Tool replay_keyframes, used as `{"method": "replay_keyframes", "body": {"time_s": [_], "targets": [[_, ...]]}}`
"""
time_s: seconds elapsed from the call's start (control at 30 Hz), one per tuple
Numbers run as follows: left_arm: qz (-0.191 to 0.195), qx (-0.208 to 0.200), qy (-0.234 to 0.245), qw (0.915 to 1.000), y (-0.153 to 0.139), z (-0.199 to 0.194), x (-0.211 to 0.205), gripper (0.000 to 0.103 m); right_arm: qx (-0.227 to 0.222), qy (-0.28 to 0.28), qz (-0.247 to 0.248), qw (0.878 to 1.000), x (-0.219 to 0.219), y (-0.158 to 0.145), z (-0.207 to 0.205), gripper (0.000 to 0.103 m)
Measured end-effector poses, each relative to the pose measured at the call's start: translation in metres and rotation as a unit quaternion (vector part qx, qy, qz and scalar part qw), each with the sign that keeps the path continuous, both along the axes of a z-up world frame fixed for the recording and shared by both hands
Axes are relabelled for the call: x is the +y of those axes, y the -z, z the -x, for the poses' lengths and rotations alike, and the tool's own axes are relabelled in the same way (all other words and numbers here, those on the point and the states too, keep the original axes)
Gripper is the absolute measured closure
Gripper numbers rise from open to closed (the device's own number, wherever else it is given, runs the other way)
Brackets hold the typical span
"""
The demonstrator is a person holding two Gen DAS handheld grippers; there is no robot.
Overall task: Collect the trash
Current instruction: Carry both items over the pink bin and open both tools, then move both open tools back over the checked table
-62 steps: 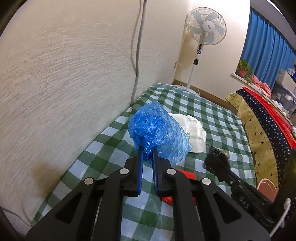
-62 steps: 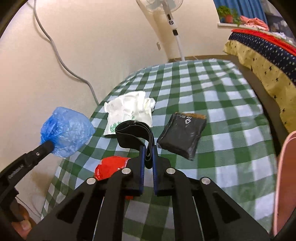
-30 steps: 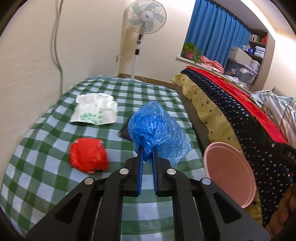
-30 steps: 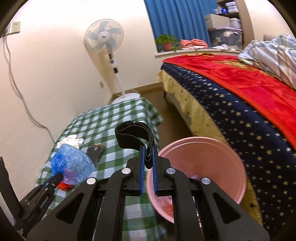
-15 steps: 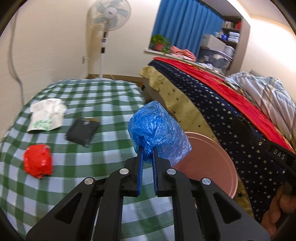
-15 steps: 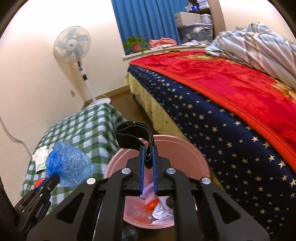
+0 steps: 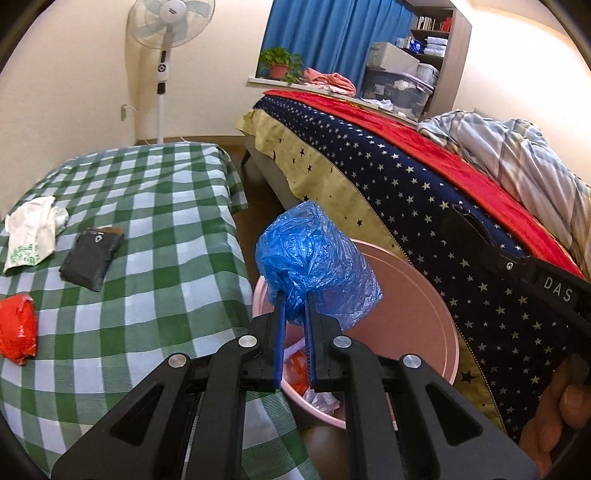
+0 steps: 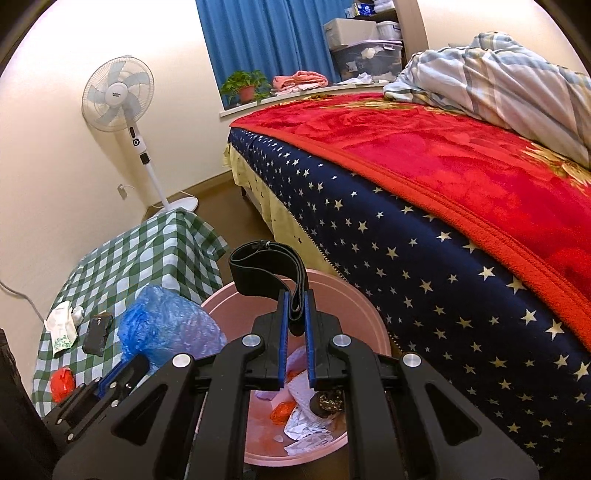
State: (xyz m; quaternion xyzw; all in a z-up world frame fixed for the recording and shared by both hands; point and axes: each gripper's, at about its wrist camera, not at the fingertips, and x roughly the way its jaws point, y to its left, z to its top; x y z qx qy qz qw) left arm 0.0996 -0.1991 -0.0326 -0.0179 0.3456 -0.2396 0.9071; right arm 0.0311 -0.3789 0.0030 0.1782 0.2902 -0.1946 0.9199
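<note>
My left gripper (image 7: 294,302) is shut on a crumpled blue plastic bag (image 7: 314,258) and holds it over the near rim of the pink bin (image 7: 417,295). My right gripper (image 8: 295,302) is shut on a black elastic band (image 8: 264,269) and holds it above the pink bin (image 8: 354,295), which has paper and orange scraps inside. The blue bag (image 8: 162,325) also shows at the left in the right wrist view. On the checked table (image 7: 166,206) lie a red wrapper (image 7: 16,328), a black pouch (image 7: 92,256) and a white bag (image 7: 31,232).
A bed with a star-print cover (image 7: 424,221) and red blanket (image 8: 461,155) runs along the right of the bin. A standing fan (image 7: 168,33) is by the far wall. My other gripper's arm (image 7: 535,291) crosses the right side.
Both grippers have swung from over the table to above the pink bin, still carrying the blue bag and the black band. The bin's contents are now in view.
</note>
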Motion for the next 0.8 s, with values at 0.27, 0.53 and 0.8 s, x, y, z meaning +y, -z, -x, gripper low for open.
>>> {"method": "replay_keyframes", "body": {"time_s": [0.27, 0.53, 0.8], "targets": [[0.011, 0.014, 0.009, 0.9998, 0.004, -0.002, -0.003, 0.053, 0.005, 0.024, -0.001, 1.0, -0.004, 0.001, 0.002, 0.066], [0.014, -0.002, -0.008, 0.9999, -0.009, 0.0, 0.012, 0.053, -0.003, 0.017, 0.0, 1.0, 0.001, -0.003, 0.007, 0.064], [0.01, -0.016, -0.021, 0.9996, -0.019, 0.005, 0.031, 0.053, -0.013, 0.003, -0.002, 1.0, 0.011, -0.01, 0.009, 0.064]]}}
